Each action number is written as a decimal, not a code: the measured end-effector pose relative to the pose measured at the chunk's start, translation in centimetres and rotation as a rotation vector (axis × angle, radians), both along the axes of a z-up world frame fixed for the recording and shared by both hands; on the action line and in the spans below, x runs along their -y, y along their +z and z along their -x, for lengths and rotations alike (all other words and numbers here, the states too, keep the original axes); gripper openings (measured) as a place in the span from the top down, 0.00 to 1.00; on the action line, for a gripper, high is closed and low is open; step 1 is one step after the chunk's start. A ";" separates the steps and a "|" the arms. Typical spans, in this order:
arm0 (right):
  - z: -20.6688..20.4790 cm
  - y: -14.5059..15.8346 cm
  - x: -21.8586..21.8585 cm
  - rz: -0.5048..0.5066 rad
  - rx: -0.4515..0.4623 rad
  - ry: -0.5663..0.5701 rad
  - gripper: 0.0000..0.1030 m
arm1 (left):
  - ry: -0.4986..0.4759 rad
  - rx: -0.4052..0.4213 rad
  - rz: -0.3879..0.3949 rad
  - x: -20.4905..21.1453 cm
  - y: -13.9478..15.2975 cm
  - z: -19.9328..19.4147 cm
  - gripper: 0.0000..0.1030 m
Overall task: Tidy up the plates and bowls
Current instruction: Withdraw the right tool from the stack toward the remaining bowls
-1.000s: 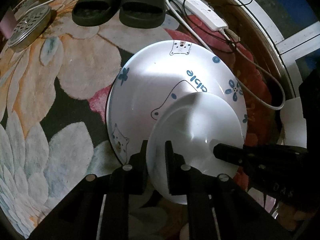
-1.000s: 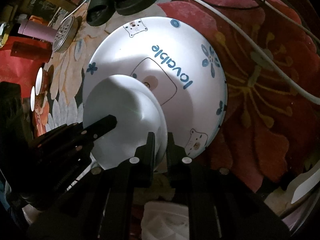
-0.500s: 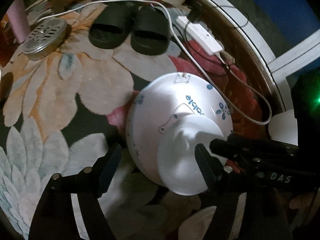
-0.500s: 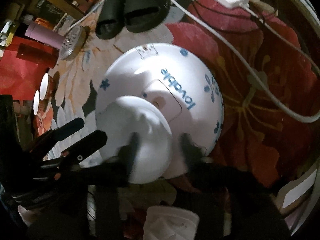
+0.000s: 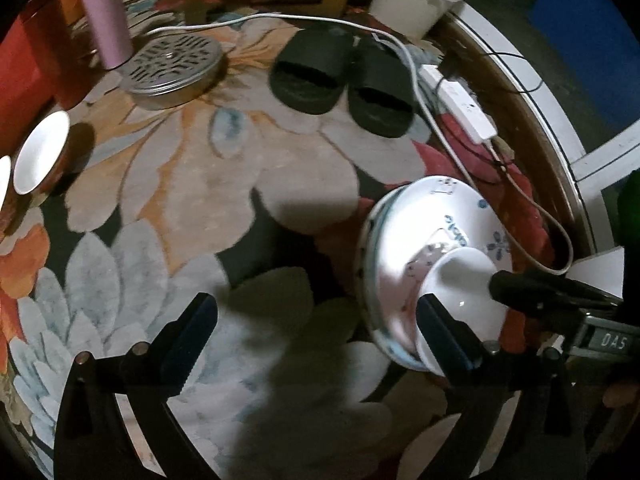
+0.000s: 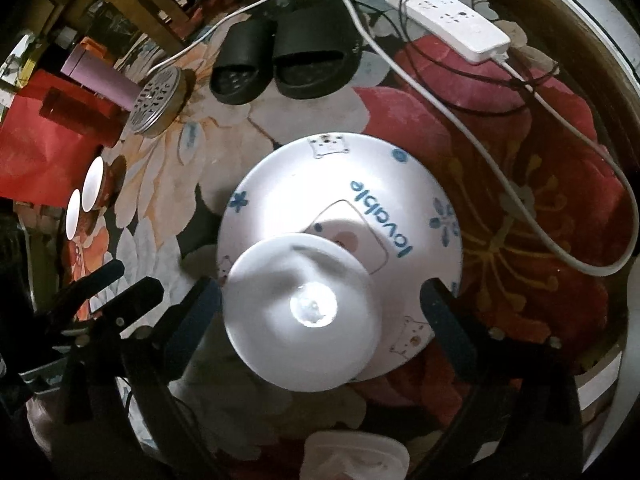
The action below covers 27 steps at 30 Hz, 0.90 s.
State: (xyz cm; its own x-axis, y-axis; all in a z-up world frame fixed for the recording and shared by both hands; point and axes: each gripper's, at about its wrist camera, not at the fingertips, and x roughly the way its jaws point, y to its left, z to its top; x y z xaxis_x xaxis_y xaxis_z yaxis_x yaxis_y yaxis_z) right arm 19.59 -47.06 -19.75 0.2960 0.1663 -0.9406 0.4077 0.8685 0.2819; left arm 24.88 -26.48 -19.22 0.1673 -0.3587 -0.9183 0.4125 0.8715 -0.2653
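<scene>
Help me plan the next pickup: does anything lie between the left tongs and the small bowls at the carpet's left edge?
Nothing visible: only bare carpet lies between the left tongs, jaws opening and empty, and the small bowls.

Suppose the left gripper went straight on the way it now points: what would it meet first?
Probably the flowered rug. The left gripper, fingers opening with nothing between them, aims beside the printed plate, though depth is unclear.
</scene>
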 end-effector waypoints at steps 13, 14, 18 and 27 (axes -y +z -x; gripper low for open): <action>-1.8 0.7 -3.3 0.013 0.026 0.048 0.01 | 0.043 -0.002 -0.031 -3.8 0.0 -0.7 0.03; -2.0 0.8 -3.5 0.014 0.029 0.054 0.01 | 0.046 -0.002 -0.033 -4.1 0.0 -0.7 0.03; -2.7 1.1 -4.6 0.019 0.043 0.077 0.01 | 0.060 -0.002 -0.042 -5.3 0.0 -0.9 0.03; -4.0 1.3 -6.8 0.017 0.056 0.121 0.01 | 0.094 -0.007 -0.051 -7.8 -0.2 -1.4 0.03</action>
